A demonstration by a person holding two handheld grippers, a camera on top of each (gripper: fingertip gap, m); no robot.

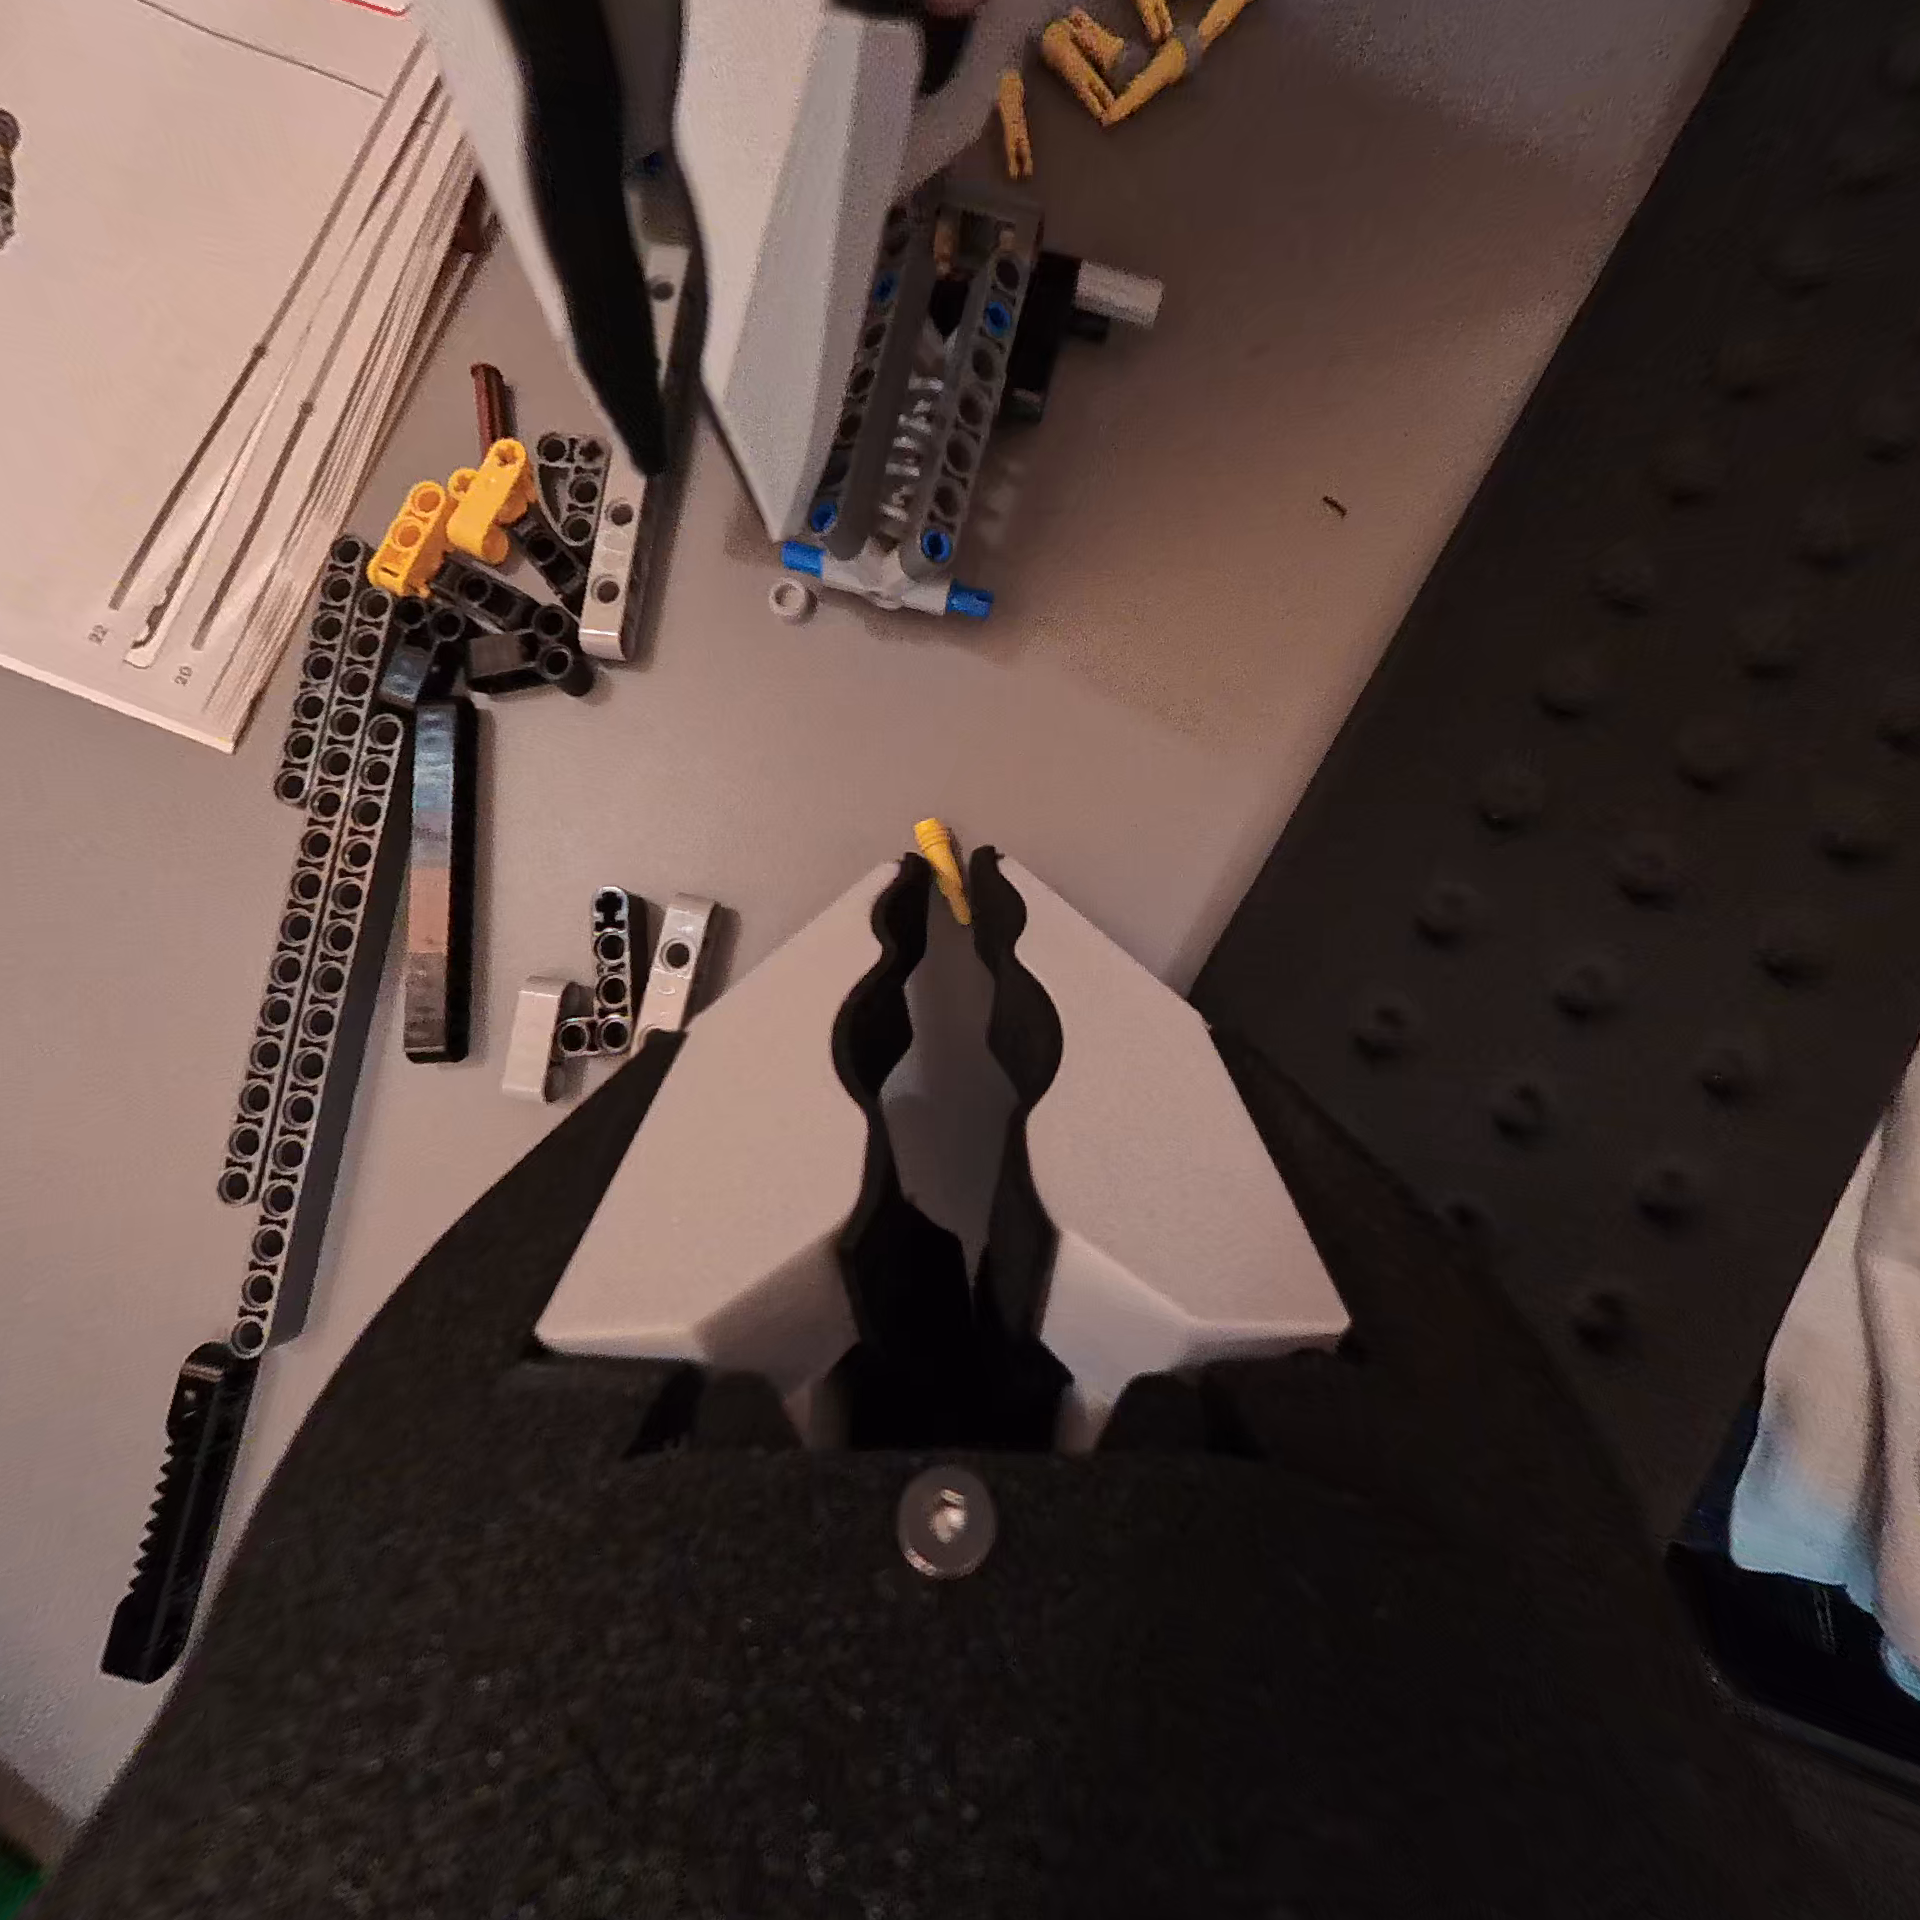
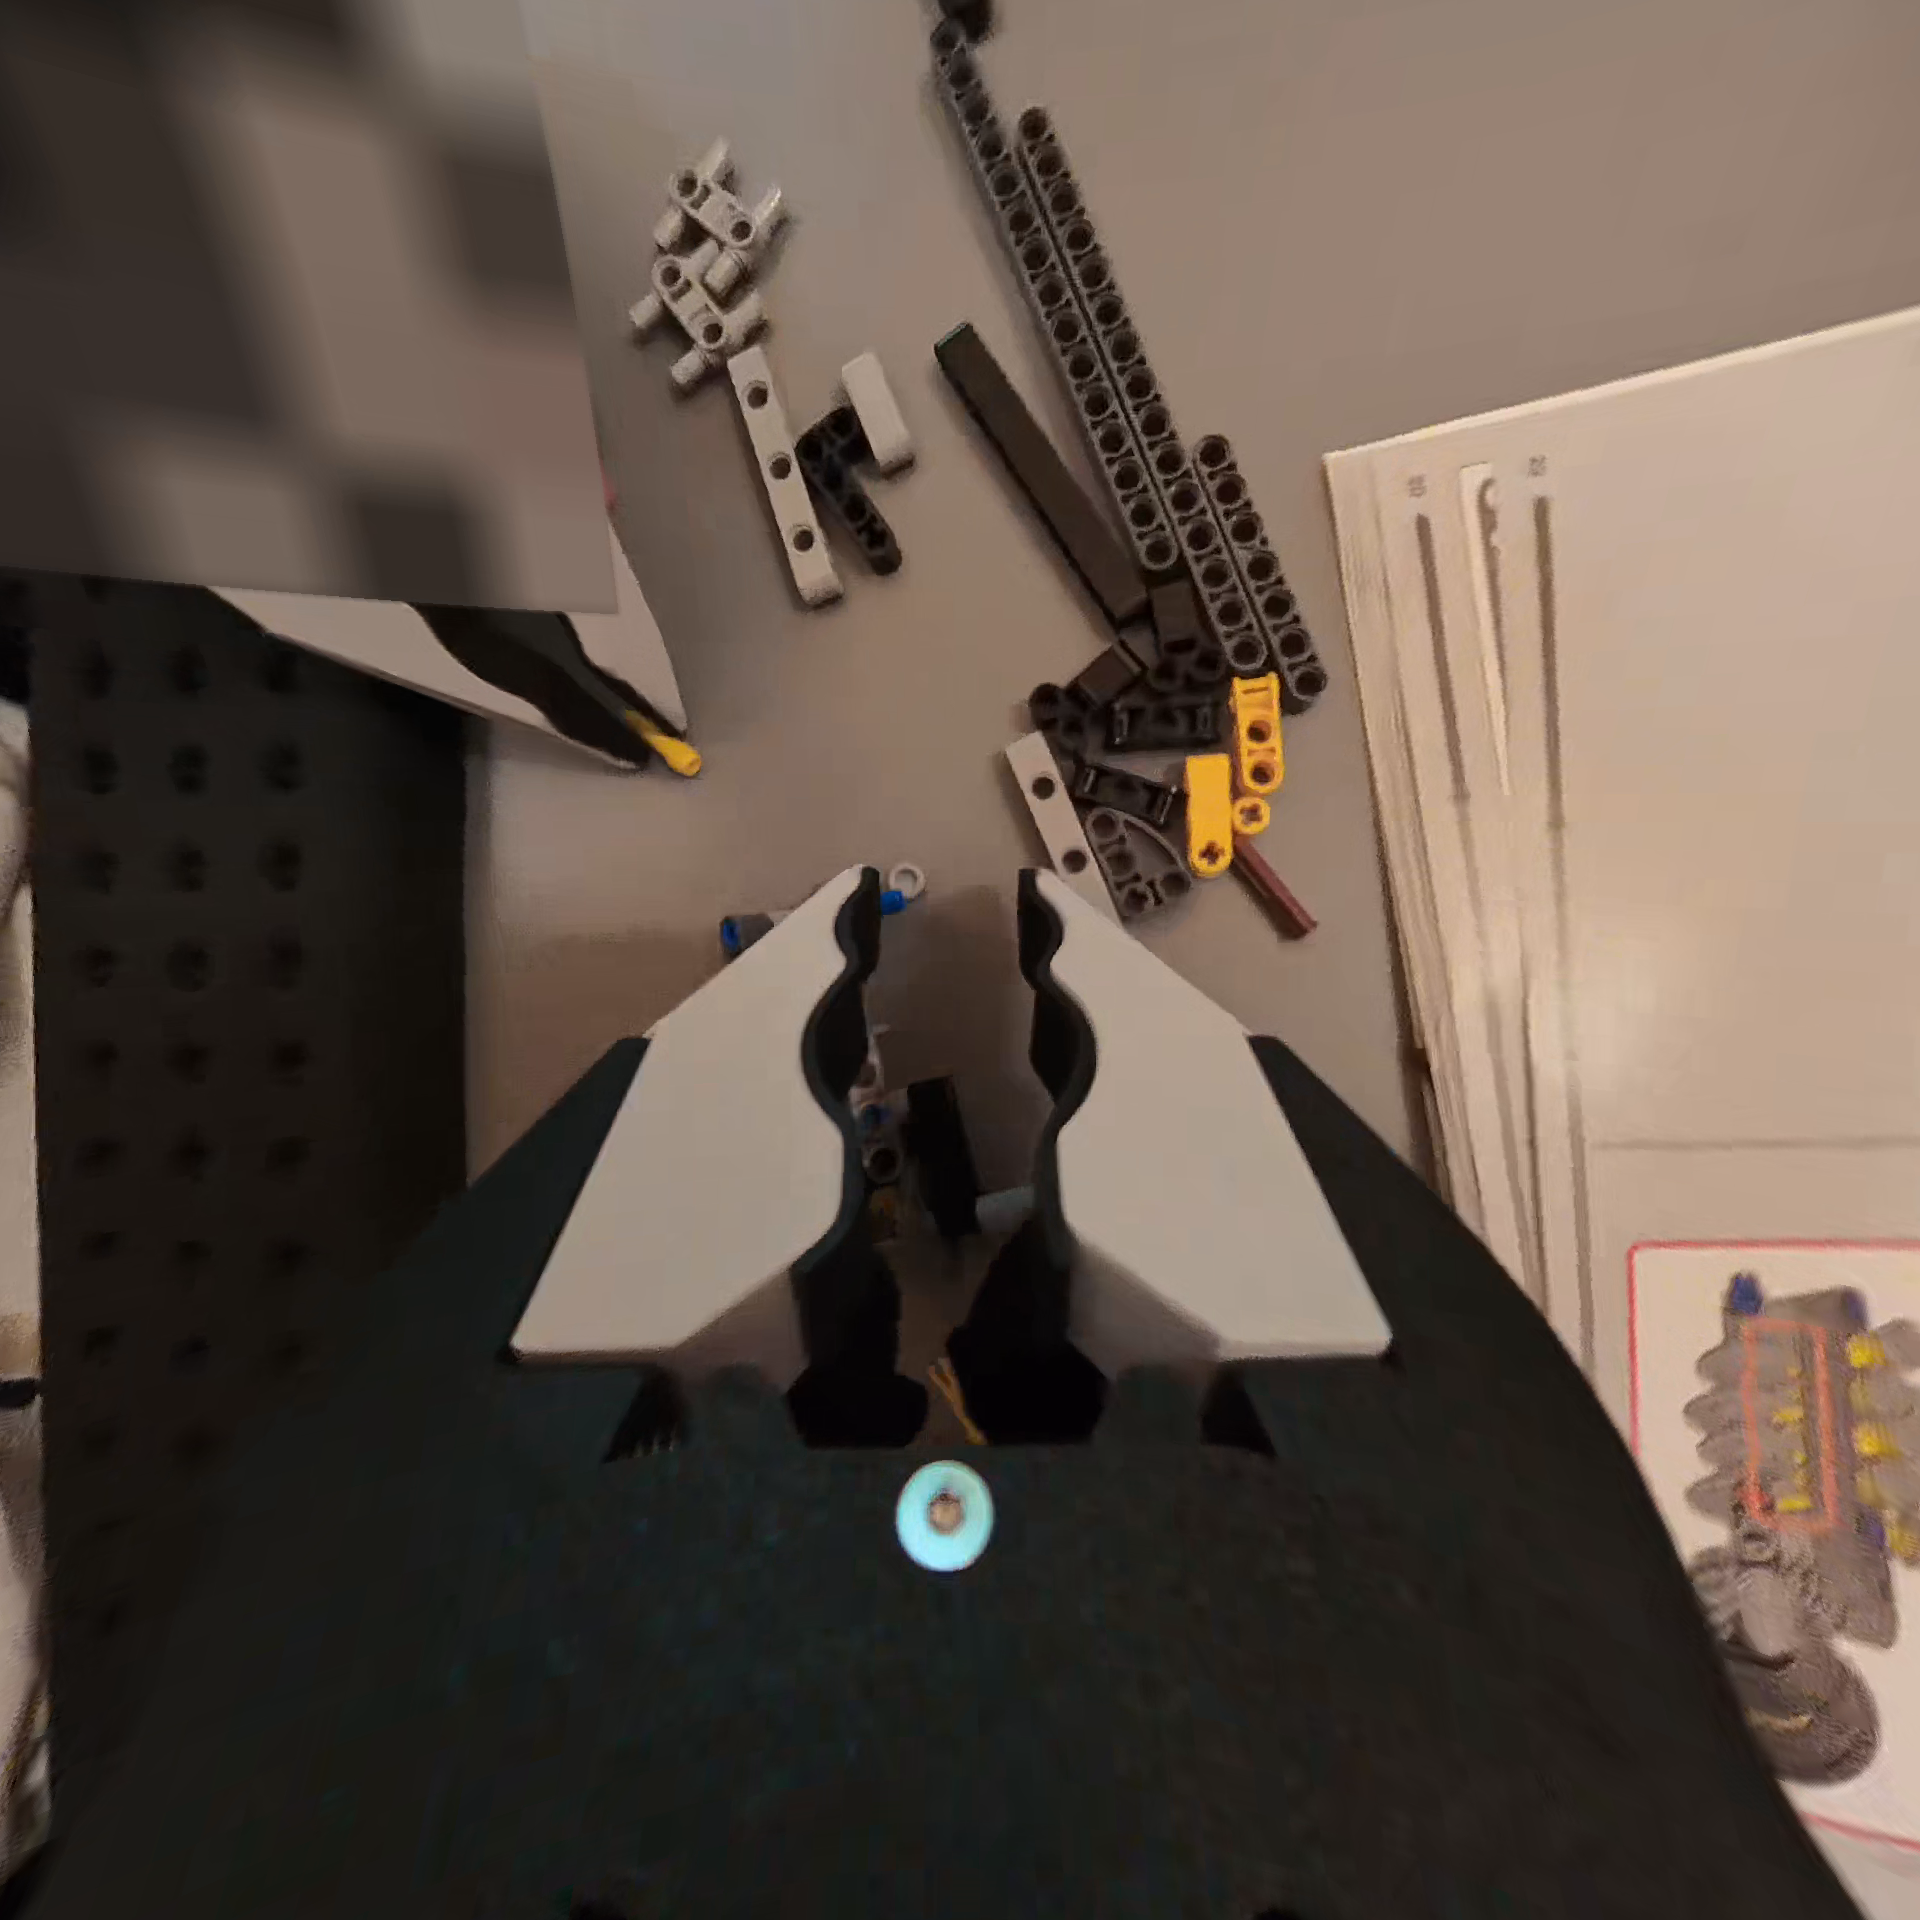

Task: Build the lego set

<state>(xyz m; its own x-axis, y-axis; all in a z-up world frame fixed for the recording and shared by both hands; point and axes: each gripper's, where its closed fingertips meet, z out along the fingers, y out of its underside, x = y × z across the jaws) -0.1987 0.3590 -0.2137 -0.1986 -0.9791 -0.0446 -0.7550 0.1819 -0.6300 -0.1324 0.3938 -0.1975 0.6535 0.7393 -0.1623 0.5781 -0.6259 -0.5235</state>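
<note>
Slippage is the main risk: the yellow pin [image 1: 940, 869] is pinched only at the very tips of the left gripper [image 1: 948, 868], tilted, with most of its length held between the narrowed jaws, so a nudge against a beam hole could be expected to twist it out or drop it onto the grey table [image 1: 1299, 416]. The partly built grey frame [image 1: 914, 416] with blue pins lies ahead, and much of it is covered by the right gripper [image 2: 940, 883], whose jaws stand wide and empty directly over it; a collision between the two tools is likely if the pin is brought in while that gripper hovers there. To the left, the instruction booklet [image 1: 156, 364] takes up the corner. Beside it the long grey beams [image 1: 312, 914] and a heap of black and yellow connectors [image 1: 488, 561] crowd the approach. A small grey bush [image 1: 792, 600] sits just beside the frame's end and could be knocked away.
</note>
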